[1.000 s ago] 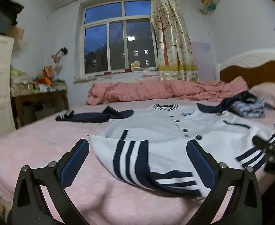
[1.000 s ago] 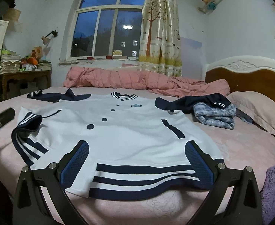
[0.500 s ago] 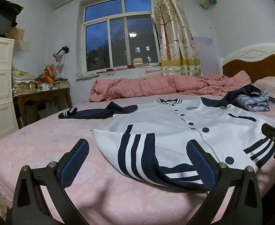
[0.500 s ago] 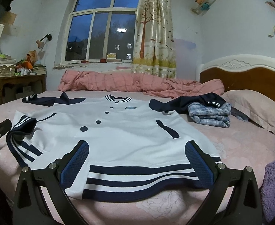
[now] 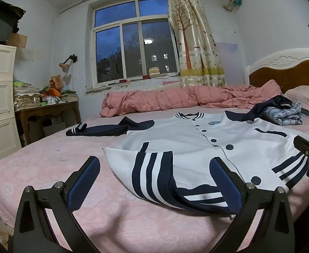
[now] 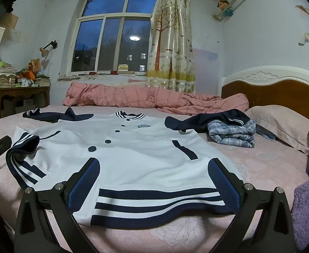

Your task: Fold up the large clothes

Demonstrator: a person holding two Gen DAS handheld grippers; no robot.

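Lying face up across the pink bed [image 6: 259,168], the white jacket [image 6: 133,154] with navy stripes has its buttoned front showing and its collar toward the far edge, where a rumpled pink quilt [image 6: 154,100] runs along the bed's side below the window [image 6: 110,40]. Its striped hem reaches the near edge of the bed. One hem corner [image 5: 154,175] is folded back over the body, showing the navy bands. The navy left sleeve [image 5: 103,129] stretches out flat toward the bed's foot; the other navy sleeve [image 6: 213,120] lies draped onto a folded plaid garment [image 6: 232,133] near the pillow [image 6: 281,122] at the headboard end.

The left hand-held gripper [image 5: 154,187] hovers at the near edge with its jaws spread wide, released, framing the turned-back hem corner without gripping it. The right hand-held gripper [image 6: 154,187] is likewise released, jaws wide apart over the flat hem band. A purple fuzzy fabric [image 6: 304,213] sits at the bed's near corner by the right one.
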